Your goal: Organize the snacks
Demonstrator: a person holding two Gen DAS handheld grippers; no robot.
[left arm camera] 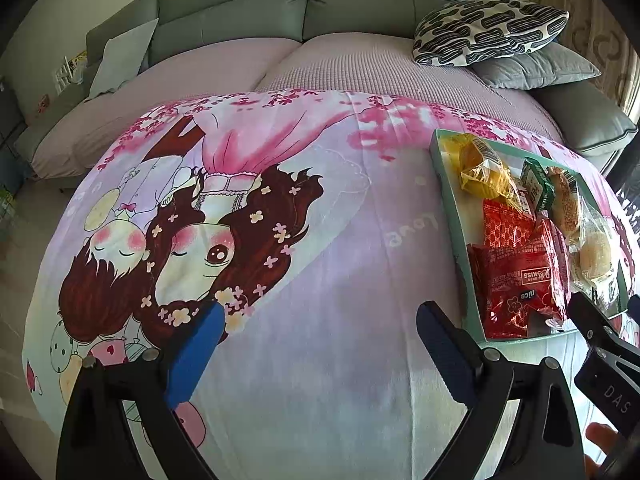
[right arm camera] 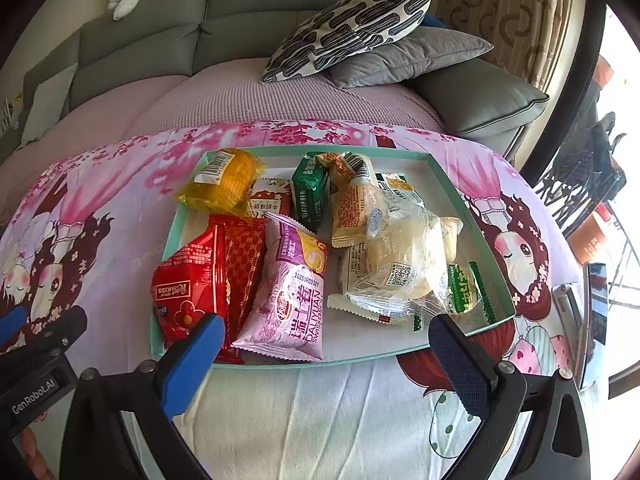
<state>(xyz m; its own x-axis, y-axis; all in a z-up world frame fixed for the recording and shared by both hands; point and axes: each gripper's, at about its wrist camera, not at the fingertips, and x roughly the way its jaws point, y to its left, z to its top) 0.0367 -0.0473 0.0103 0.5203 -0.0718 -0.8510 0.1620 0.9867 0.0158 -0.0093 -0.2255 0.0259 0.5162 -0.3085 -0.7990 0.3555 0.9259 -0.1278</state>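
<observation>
**Snack tray waiting on a cartoon-print blanket, both grippers released**

Grey sofa cushions and a patterned pillow (right arm camera: 352, 24) fill the background, and a pink cartoon blanket (left arm camera: 340, 240) covers the surface in front. Just ahead of the right gripper (right arm camera: 324, 360) sits a shallow mint-green tray (right arm camera: 472, 208) piled loosely with wrapped snacks. Nearest its left finger lies a red foil pack (right arm camera: 188, 284); straight ahead lies a lilac Swiss-roll pack (right arm camera: 292, 292); toward its right finger, a clear-wrapped bun (right arm camera: 404, 264). Farther off are a yellow-wrapped cake (right arm camera: 228, 180) and a green pack (right arm camera: 310, 192). The right gripper's jaws stand wide apart, holding nothing. The left gripper (left arm camera: 320, 344) is likewise spread and empty over bare blanket, the tray off to its right.

These packs look light, air-puffed and slippery, with soft, crushable cakes inside. A gentle pinch on a crimped end seam or across the narrow middle seems safest
</observation>
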